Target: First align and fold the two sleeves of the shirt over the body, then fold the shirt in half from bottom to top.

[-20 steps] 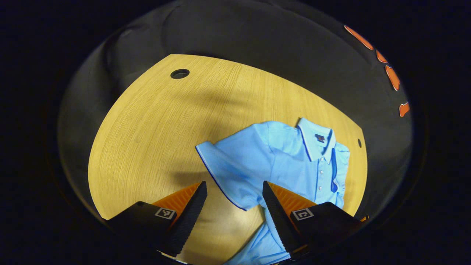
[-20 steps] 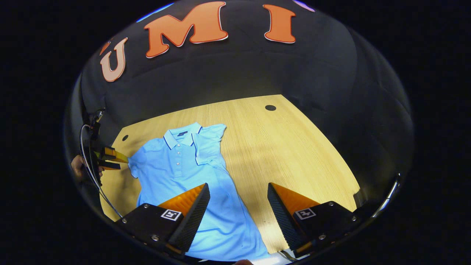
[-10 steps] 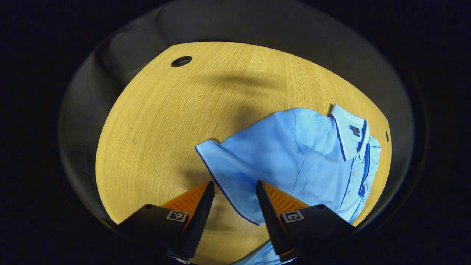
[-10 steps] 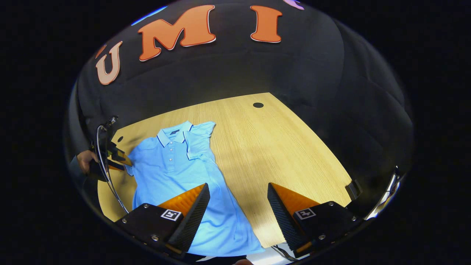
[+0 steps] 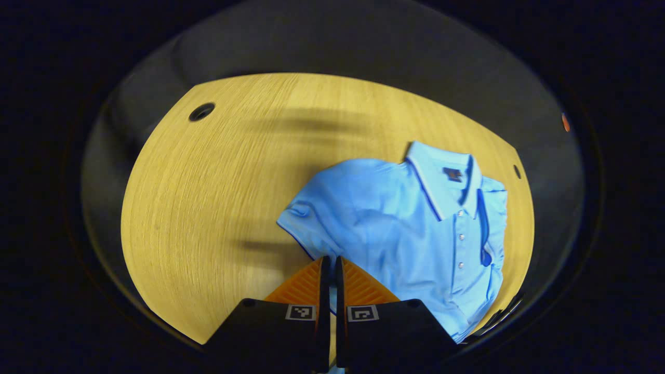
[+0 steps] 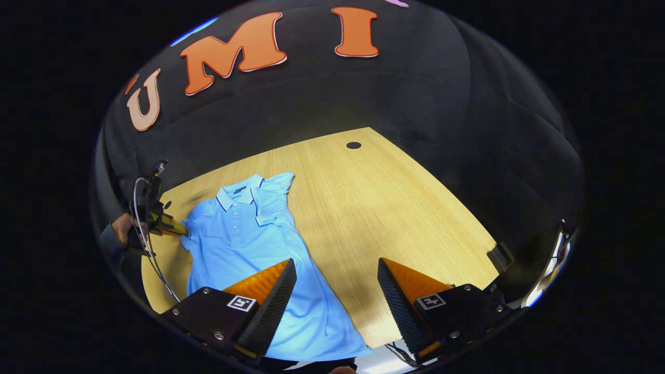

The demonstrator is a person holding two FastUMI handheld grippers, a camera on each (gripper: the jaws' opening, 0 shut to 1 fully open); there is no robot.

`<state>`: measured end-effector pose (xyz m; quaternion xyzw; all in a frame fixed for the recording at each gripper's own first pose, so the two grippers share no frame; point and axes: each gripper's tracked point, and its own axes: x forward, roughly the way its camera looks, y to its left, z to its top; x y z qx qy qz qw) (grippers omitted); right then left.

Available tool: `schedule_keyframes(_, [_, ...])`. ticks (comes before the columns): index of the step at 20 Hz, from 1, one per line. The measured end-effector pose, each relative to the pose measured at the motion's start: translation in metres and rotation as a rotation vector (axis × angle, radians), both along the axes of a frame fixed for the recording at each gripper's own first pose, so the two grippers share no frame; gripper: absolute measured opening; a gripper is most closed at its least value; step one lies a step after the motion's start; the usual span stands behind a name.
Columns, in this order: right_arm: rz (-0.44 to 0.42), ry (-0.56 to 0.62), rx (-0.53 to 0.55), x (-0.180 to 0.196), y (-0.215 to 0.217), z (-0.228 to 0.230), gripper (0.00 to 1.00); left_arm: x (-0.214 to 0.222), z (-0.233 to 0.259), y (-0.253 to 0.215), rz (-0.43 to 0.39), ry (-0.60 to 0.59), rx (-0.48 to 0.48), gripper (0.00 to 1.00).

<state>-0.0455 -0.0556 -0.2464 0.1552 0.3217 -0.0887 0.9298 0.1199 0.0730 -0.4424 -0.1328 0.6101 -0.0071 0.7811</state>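
Left gripper (image 5: 329, 262) pinches the light-blue polo shirt's (image 5: 410, 228) sleeve hem on the wooden table (image 5: 218, 176); right gripper (image 6: 336, 270) hangs spread apart.

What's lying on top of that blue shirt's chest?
One short sleeve lies folded over the light blue polo shirt, beside the button placket. What it covers cannot be seen. The wooden table lies underneath.

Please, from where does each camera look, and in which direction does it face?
Left gripper view: rides on the left tool, low over the table, facing the polo shirt; its fingers pinch the sleeve hem.
Right gripper view: rides on the right tool, higher, facing the booth wall; fingers apart; a hand holds the left tool.
Shared: shirt, table, left tool.
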Motion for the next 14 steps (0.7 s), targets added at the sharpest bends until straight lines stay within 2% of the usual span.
schedule_keyframes(5, [-0.032, -0.001, 0.023, -0.011, -0.01, -0.006, 0.96, 0.031, 0.04, -0.053, -0.14, -0.138, -0.045, 0.08])
schedule_keyframes(14, [-0.064, 0.025, 0.033, -0.043, -0.022, -0.02, 0.96, 0.04, 0.044, -0.158, -0.32, -0.144, -0.09, 0.08])
